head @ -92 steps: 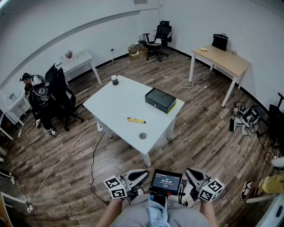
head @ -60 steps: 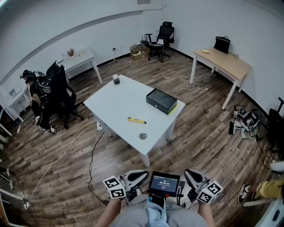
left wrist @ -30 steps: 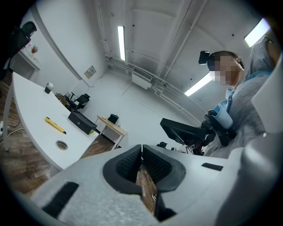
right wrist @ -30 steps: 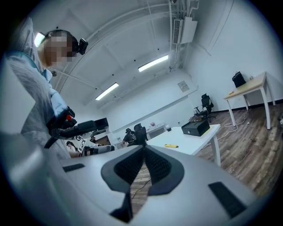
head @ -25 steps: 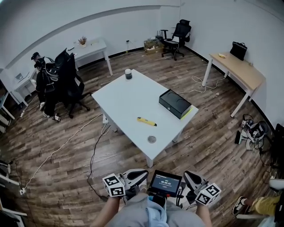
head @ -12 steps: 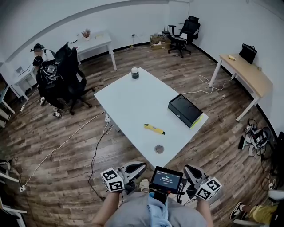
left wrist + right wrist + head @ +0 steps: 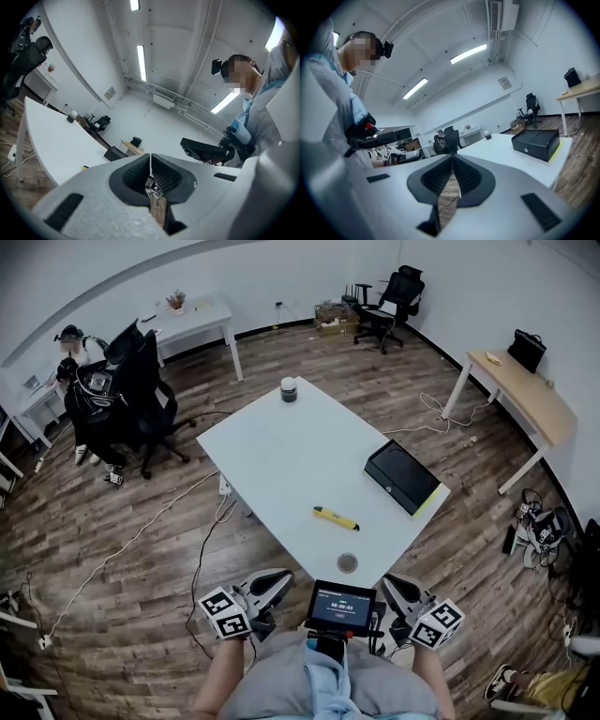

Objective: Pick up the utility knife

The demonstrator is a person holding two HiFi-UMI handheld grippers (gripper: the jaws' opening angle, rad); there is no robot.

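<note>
Both hands low, tucked close to the body at bottom of head view, forearms coming in from below. L gripper [image 7: 272, 579] & R gripper [image 7: 392, 585] held approx level, pointing fwd at the table [image 7: 272, 456], marker cubes at the rear, small screen [image 7: 340, 607] btwn them. L jaws pressed together, nothing btwn. R jaws same: closed, empty. Both grippers are off the table, short of its near corner.

Utility knife [image 7: 336, 518], yellow, lies flat on the table by the near corner, just beyond a small round disc [image 7: 348, 563], apart from both grippers. Black box [image 7: 402, 477] at right corner, cup [image 7: 289, 389] at far corner.

Vs half a sec ago: table & knife sit lower in head view, closer to the grippers. Near corner is now almost at the screen. Hand pose unchanged, jaws closed as before.
</note>
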